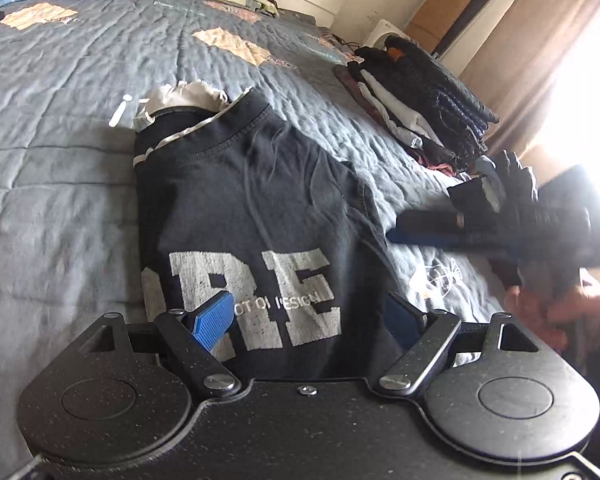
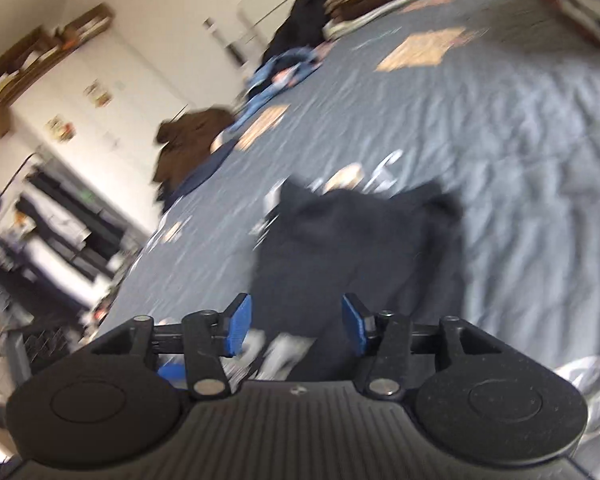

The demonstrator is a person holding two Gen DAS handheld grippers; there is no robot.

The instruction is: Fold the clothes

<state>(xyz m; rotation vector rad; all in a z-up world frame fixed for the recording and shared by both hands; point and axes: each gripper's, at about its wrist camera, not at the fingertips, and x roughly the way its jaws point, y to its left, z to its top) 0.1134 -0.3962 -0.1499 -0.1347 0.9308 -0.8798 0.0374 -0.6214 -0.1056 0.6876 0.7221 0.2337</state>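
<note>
Two pairs of blue pads are seen parted, nothing gripped: the left gripper [image 1: 306,320] is held wide over the dark T-shirt [image 1: 252,208], the right gripper [image 2: 296,326] half open above it. The shirt lies part-folded on the grey quilt [image 1: 60,160]; a further fold seems needed, so a hem must be pinched. "RE" and, partly, "OF DESIGN" are read.

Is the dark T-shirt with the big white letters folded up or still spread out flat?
Folded, at least partly. The dark T-shirt lies as a narrow panel on the blue quilt; the white lettering is cut off at the left fold, and no sleeves stick out.
</note>
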